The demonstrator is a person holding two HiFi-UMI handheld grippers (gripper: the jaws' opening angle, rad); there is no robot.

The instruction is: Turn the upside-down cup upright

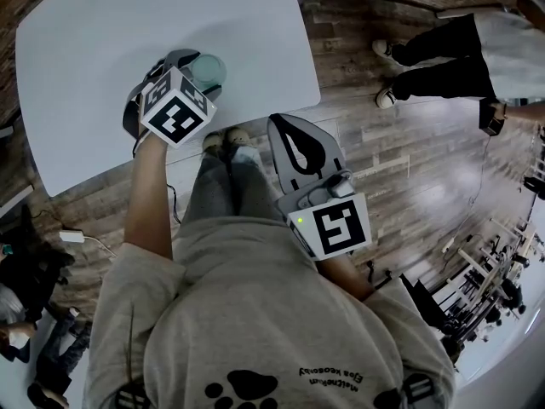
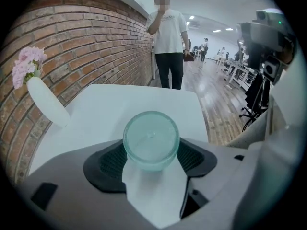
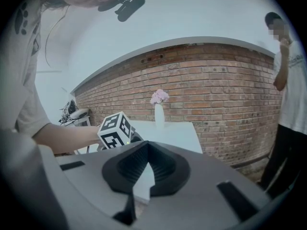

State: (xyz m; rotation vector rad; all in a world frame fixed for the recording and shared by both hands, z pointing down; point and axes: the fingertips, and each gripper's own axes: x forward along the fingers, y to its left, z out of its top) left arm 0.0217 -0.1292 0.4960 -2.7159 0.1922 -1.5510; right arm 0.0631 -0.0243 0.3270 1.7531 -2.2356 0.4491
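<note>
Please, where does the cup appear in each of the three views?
Head view: cup at upper left, on the white table.
Left gripper view: cup at centre, close up.
Right gripper view: not in it.
Shared landmark: the white table, seen in all three views.

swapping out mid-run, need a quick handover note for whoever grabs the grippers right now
Left gripper: jaws closed on the sides of the green cup, angled down at it.
Right gripper: jaws shut, empty, held off the table above the wood floor.
Cup: over the white table near its front edge, apparently resting on it. Its flat base faces up, so it reads as upside-down.
Done: the grasp.
Left: lift, turn the cup mouth up, set it down, release.
</note>
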